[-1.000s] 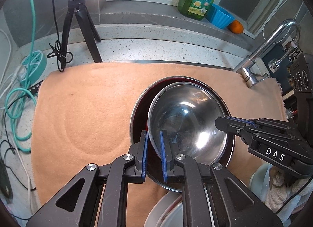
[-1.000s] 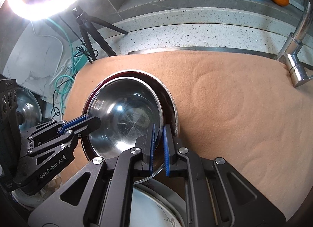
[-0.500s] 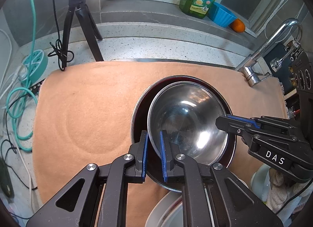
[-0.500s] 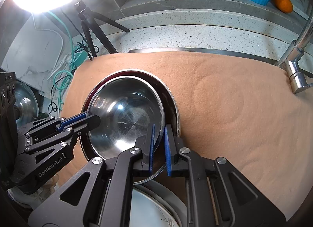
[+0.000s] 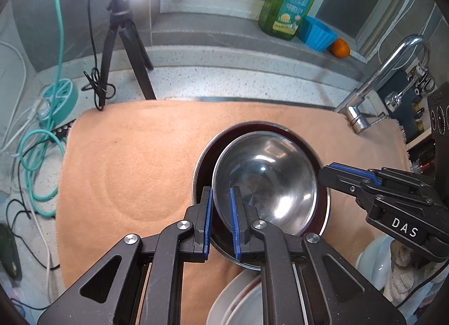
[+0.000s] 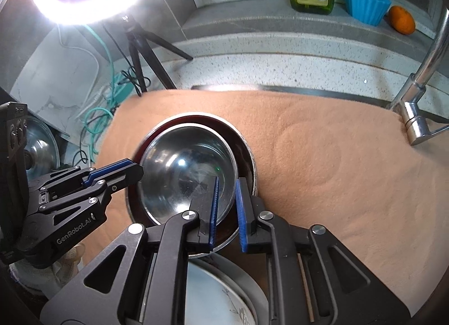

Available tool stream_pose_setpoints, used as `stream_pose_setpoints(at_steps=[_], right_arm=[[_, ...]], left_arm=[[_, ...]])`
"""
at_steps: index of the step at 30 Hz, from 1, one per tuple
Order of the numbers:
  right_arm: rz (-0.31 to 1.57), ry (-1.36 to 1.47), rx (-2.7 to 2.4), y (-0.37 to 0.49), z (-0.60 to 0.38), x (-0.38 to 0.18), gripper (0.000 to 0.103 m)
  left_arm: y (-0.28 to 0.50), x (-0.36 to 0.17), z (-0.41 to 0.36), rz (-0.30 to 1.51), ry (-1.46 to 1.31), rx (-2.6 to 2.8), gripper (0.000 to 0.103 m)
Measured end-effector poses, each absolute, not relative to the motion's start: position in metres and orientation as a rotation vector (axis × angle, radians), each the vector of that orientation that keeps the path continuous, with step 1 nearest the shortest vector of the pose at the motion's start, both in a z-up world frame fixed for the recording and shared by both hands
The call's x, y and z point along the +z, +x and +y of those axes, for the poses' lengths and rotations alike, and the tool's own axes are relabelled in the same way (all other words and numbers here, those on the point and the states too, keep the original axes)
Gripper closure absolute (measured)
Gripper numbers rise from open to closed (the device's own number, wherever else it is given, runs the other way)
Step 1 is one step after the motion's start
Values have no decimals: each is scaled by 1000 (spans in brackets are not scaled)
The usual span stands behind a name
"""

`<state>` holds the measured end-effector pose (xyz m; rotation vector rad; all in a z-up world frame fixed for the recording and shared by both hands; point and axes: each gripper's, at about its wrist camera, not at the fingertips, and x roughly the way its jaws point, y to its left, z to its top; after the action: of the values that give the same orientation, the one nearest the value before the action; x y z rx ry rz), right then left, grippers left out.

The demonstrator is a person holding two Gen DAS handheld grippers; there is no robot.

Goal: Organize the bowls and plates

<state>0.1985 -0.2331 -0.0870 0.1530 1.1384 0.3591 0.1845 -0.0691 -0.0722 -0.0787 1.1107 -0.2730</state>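
Observation:
A shiny steel bowl (image 5: 269,173) sits nested inside a larger dark red steel-rimmed bowl (image 5: 203,162) on the tan mat (image 5: 134,162). My left gripper (image 5: 220,198) straddles the steel bowl's near-left rim with its jaws slightly apart. My right gripper (image 6: 226,189) straddles the same bowl's (image 6: 185,165) near-right rim, jaws also parted a little, inside the red bowl's (image 6: 247,154) edge. A white plate (image 6: 219,297) lies under the grippers at the near edge; it also shows in the left wrist view (image 5: 238,299).
A faucet (image 5: 373,86) stands at the mat's right back corner. A tripod (image 5: 123,50), teal cables (image 5: 36,156) and a power strip lie left. Green soap bottle (image 5: 291,2), blue cup (image 5: 317,33) and orange (image 5: 339,48) sit on the back ledge.
Both grippers have opened slightly around the steel bowl's rim. The steel bowl has settled into the red bowl. Both views have shifted a little.

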Motion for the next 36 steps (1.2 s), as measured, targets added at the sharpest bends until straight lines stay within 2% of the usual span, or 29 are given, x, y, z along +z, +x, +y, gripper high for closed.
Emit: stream_pose_setpoints(at_steps=[1, 3, 5, 15, 24, 26, 28, 36], right_arm=[[1121, 151, 359, 195, -235, -82, 69], [1087, 143, 358, 188, -239, -72, 59], [1065, 136, 360, 181, -241, -66, 59], [947, 212, 306, 126, -295, -43, 59], [886, 266, 205, 73, -359, -38, 59], [898, 257, 166, 65, -372, -39, 54], [916, 243, 125, 56, -383, -43, 40], [951, 232, 75, 30, -415, -63, 37]], left_arm=[[183, -70, -69, 1105, -81, -275, 92], [178, -63, -71, 1087, -79, -283, 88], [172, -57, -74, 1064, -65, -288, 83], [122, -44, -82, 956, -9, -291, 83], [85, -62, -78, 977, -109, -232, 83], [78, -64, -82, 980, -81, -190, 83], [69, -62, -90, 964, -27, -144, 83], [49, -64, -124, 987, 9, -172, 78]])
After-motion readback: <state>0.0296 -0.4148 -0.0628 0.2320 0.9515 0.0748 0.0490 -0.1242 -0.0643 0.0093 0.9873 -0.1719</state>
